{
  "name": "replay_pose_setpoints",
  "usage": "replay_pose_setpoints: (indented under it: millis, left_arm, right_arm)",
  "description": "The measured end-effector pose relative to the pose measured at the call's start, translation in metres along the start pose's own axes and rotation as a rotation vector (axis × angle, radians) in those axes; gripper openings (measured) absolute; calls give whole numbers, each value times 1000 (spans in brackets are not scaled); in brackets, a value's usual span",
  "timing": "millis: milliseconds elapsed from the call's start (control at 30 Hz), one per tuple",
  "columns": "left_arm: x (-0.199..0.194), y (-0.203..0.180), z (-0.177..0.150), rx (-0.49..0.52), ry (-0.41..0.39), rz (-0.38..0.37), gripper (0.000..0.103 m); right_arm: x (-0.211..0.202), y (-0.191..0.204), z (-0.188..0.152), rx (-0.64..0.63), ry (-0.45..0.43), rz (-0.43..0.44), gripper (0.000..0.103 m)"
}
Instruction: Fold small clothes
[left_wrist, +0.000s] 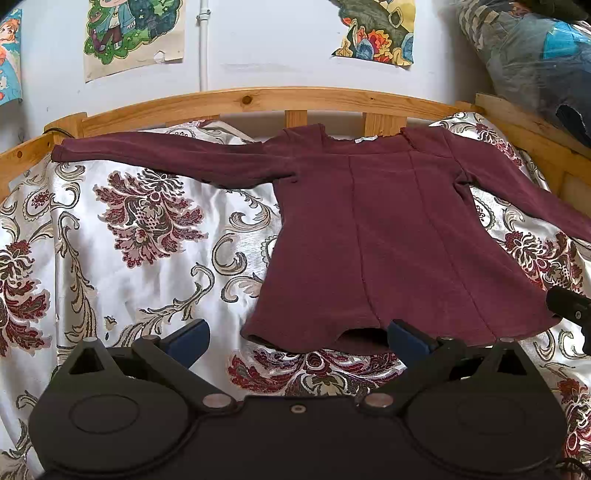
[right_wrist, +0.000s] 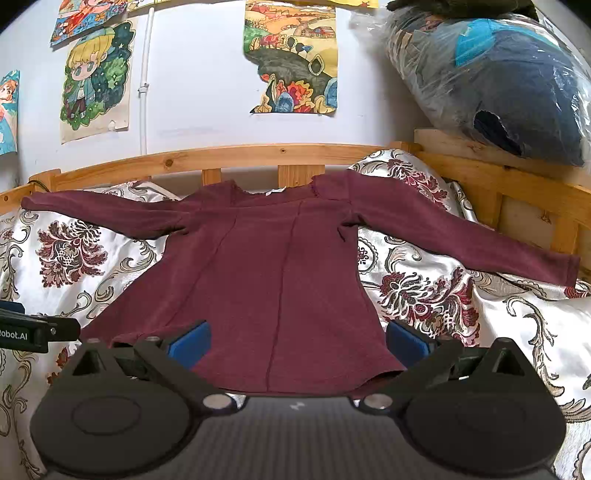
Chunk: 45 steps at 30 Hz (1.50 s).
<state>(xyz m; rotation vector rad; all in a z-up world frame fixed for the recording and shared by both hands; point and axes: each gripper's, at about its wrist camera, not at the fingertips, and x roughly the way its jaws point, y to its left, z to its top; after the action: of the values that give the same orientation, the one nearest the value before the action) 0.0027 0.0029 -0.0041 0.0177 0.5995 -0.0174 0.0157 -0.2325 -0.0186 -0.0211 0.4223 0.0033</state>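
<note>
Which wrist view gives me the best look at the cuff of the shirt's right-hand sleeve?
The right wrist view: the maroon shirt shows its right-hand sleeve cuff whole, lying near the wooden bed rail. In the left wrist view that sleeve runs out of frame, cuff unseen.

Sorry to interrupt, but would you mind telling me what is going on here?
A person is about to fold a maroon top that lies spread flat on a patterned bedspread, sleeves out to both sides, neckline toward the wooden bed rail. Nothing is folded yet. The left tool and the right tool are both open near the hem, and neither grips the cloth.
</note>
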Motion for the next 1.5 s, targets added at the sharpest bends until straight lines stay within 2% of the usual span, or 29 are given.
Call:
replay_pose_setpoints:
  millis: [1133, 1500]
  left_arm:
    - [0, 1, 0, -1, 3, -1, 102]
    - [6, 1, -5, -11, 31, 11, 102]
  right_arm:
    - [0, -2, 0, 4, 5, 3, 103]
    - [4, -4, -4, 20, 26, -5, 103]
